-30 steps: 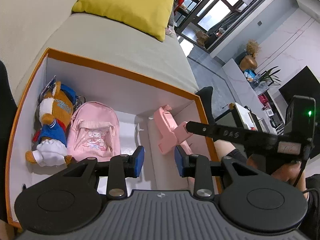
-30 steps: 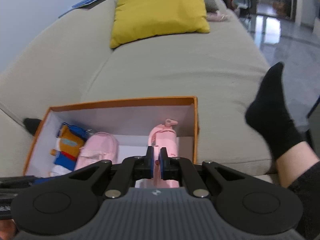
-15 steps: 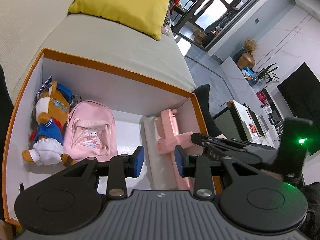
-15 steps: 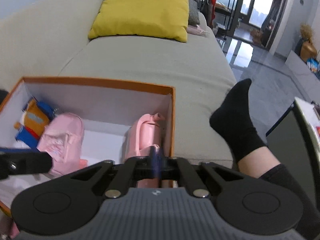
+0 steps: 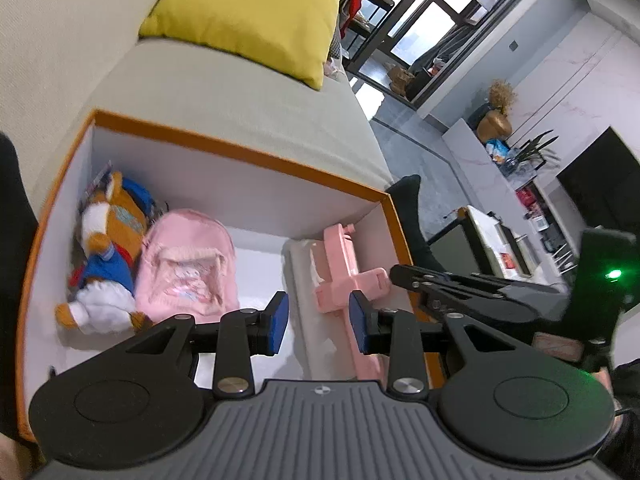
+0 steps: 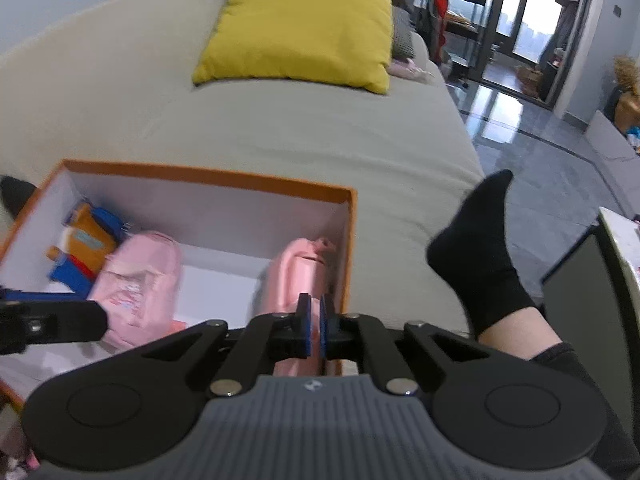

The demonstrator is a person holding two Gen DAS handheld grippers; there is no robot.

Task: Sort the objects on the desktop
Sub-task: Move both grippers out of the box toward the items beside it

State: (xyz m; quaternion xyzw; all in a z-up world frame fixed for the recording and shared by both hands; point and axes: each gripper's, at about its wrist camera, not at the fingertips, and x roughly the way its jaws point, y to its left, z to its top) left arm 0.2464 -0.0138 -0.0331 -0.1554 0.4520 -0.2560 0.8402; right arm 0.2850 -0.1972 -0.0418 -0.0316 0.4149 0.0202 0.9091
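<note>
An orange-rimmed box (image 5: 240, 148) with white walls holds a plush toy (image 5: 108, 248), a small pink backpack (image 5: 186, 264) and a pink holder (image 5: 340, 276) at its right end. My right gripper (image 6: 314, 330) is shut on the pink holder (image 6: 300, 276) just inside the box's right wall; it shows in the left wrist view (image 5: 400, 274) touching the holder's side tab. My left gripper (image 5: 316, 322) is open and empty, hovering over the box's near edge.
The box (image 6: 208, 178) sits on a beige sofa (image 6: 320, 132) with a yellow cushion (image 6: 304, 24) behind. A person's foot in a black sock (image 6: 480, 248) lies right of the box. A table edge (image 6: 624, 248) is at far right.
The right gripper has drawn back towards the box's right wall while still closed on the pink holder. The left gripper has stayed open above the box.
</note>
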